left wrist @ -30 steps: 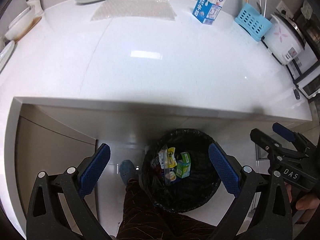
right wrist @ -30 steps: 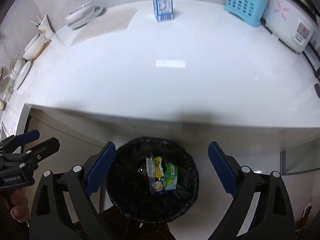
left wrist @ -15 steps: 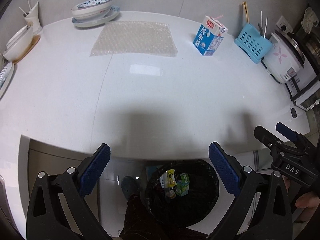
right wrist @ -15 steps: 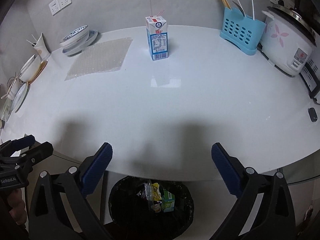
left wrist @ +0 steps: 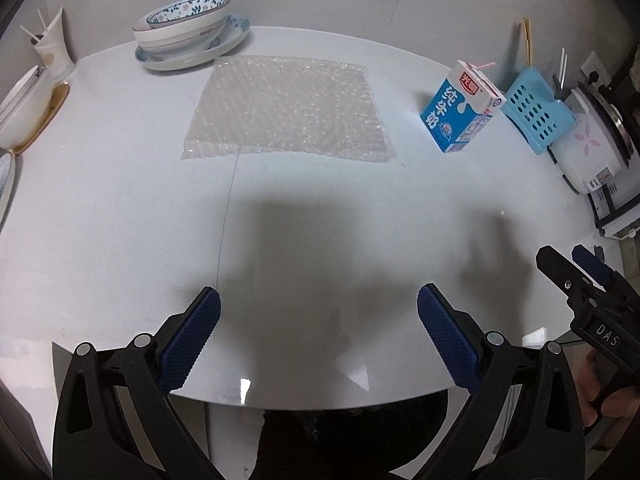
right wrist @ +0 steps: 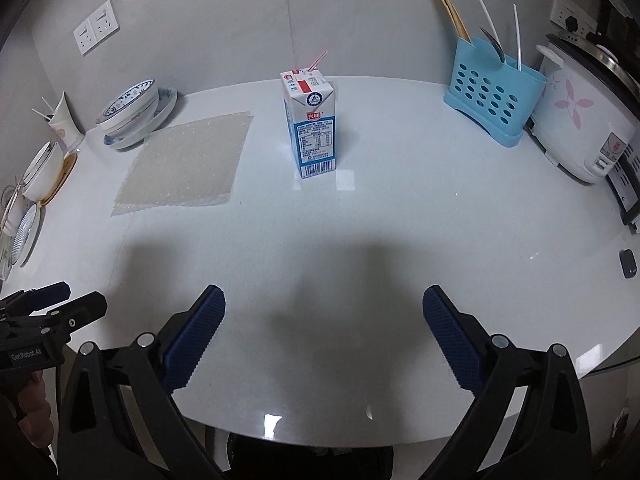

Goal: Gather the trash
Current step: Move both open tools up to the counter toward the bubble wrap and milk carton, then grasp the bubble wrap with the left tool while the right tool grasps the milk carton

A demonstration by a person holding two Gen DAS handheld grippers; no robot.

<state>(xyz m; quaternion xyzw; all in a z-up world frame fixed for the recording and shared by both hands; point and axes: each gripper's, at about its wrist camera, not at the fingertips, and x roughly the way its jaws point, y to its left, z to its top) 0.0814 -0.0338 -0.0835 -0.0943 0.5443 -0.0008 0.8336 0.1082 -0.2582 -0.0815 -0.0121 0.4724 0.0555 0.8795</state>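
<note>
A blue and white milk carton (right wrist: 311, 123) with a straw stands upright at the back of the white counter; it also shows in the left wrist view (left wrist: 460, 108). A clear bubble wrap sheet (left wrist: 288, 108) lies flat to its left, also in the right wrist view (right wrist: 188, 164). My left gripper (left wrist: 318, 332) is open and empty above the counter's front edge. My right gripper (right wrist: 322, 332) is open and empty beside it. The black bin is mostly hidden under the counter edge (right wrist: 308, 456).
Stacked bowls on a plate (left wrist: 188, 32) sit at the back left, more dishes (left wrist: 24, 108) at the left edge. A blue utensil basket (right wrist: 492, 88) and a rice cooker (right wrist: 580, 120) stand at the right. A small dark object (right wrist: 627, 263) lies near the right edge.
Both grippers have risen from over the bin and tilted up over the counter. The bin with its trash has dropped out of sight below the counter edge. Both stay open.
</note>
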